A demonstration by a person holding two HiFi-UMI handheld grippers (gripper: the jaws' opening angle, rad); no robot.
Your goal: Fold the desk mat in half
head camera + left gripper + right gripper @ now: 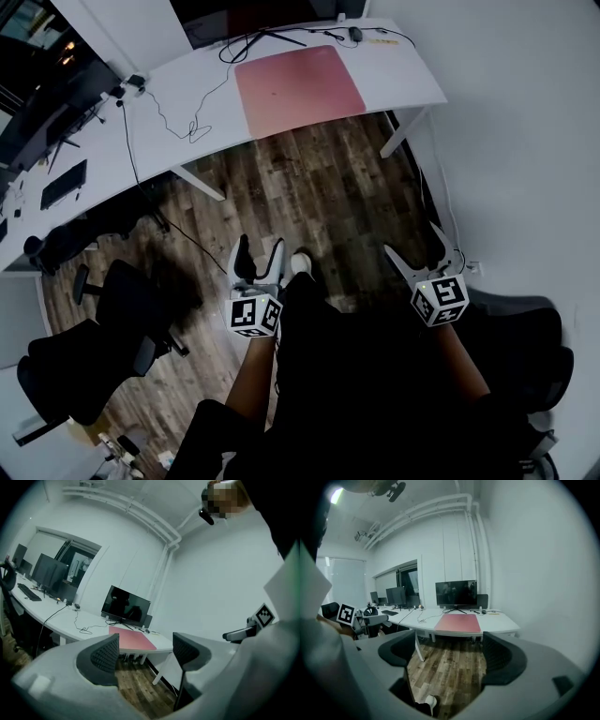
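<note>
Pink desk mat (300, 89) lies flat and unfolded at the near edge of the white table (403, 80), well apart from both tools. Left hand-held gripper (260, 251) and right hand-held gripper (415, 248) hang over the wood floor (319, 178), jaws apart, nothing between them. Likely risks: the mat sits flush, so a jaw may shove it instead of catching the edge, and the lifted half could sweep the mouse (355, 34) near its far corner.

The left hand-held gripper (260, 253) is close before the body, jaws apart and empty; the right hand-held gripper (413, 244) likewise.
</note>
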